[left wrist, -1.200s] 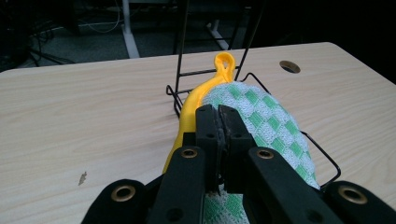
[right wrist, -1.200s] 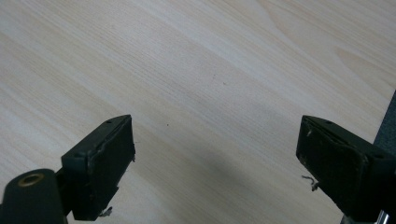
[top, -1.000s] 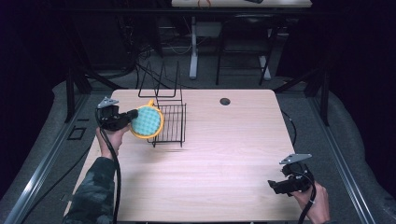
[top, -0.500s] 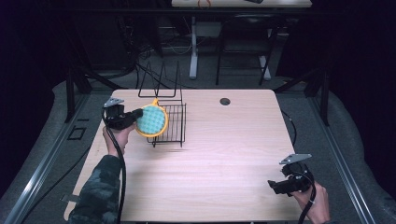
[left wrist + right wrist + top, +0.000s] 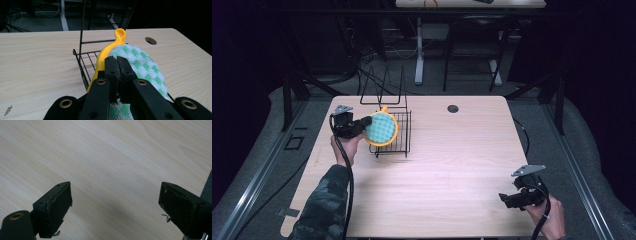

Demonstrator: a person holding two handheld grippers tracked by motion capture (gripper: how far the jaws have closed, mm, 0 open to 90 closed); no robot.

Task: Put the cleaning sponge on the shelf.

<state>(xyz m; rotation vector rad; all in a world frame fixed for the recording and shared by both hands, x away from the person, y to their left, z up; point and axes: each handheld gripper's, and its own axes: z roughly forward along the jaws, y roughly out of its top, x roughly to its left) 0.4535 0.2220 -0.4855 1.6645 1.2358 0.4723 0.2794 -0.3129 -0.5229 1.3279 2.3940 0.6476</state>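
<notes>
A round pot holder, green-and-white checked with a yellow rim and a yellow loop, hangs upright over the near left part of a black wire rack. My left gripper is shut on its edge; in the left gripper view the two jaws press together on the cloth. Low at the table's right front, my right gripper is held open over bare wood, and its pads stand wide apart with nothing between them.
The wire rack has tall upright loops at its back. A round cable hole lies in the table behind centre. Dark floor, desk legs and cables lie beyond the far edge.
My left gripper has carried the pot holder to the right and slightly down, from beside the rack's left edge to over the rack. The right gripper has stayed still.
</notes>
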